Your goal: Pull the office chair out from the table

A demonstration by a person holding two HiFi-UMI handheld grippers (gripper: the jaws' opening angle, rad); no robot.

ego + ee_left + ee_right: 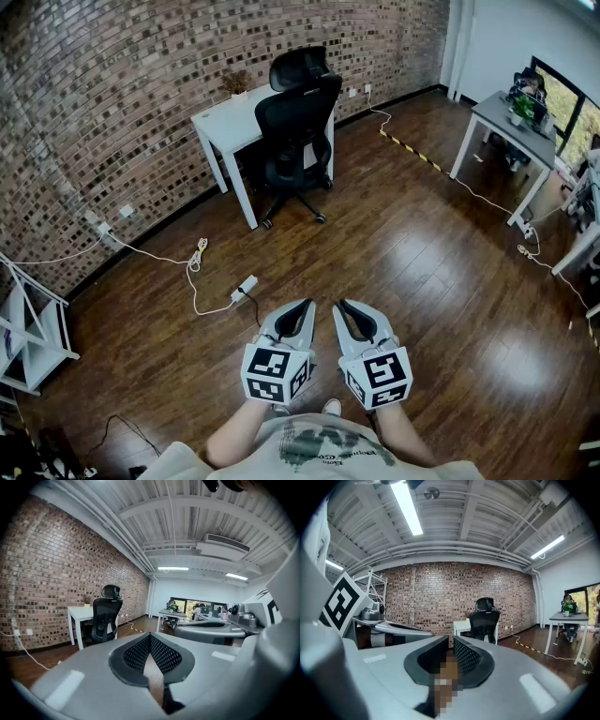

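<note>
Office chair: the black office chair [298, 131] is in the upper centre of the head view, tucked in at the white counter [225, 114] against the brick wall [112, 84].
Chair to tools: they are well apart. Bare wood floor [394, 253] lies between them, and the chair stands straight ahead of both tools.
Left tool: the left tool [302, 307] is at bottom centre, with its jaws pressed together and pinching nothing.
Right tool: the right tool [344, 307] is just beside the left one, jaws likewise pressed together with nothing between.
Writing: no brand is legible. Each marker cube [275, 373] carries black-and-white squares, and the shirt print is too small to read.
Count: there is one office chair, two tools, two marker cubes and one power strip [245, 286] on the floor with a white cable [159, 258]. A second counter [506, 117] stands at the upper right.
</note>
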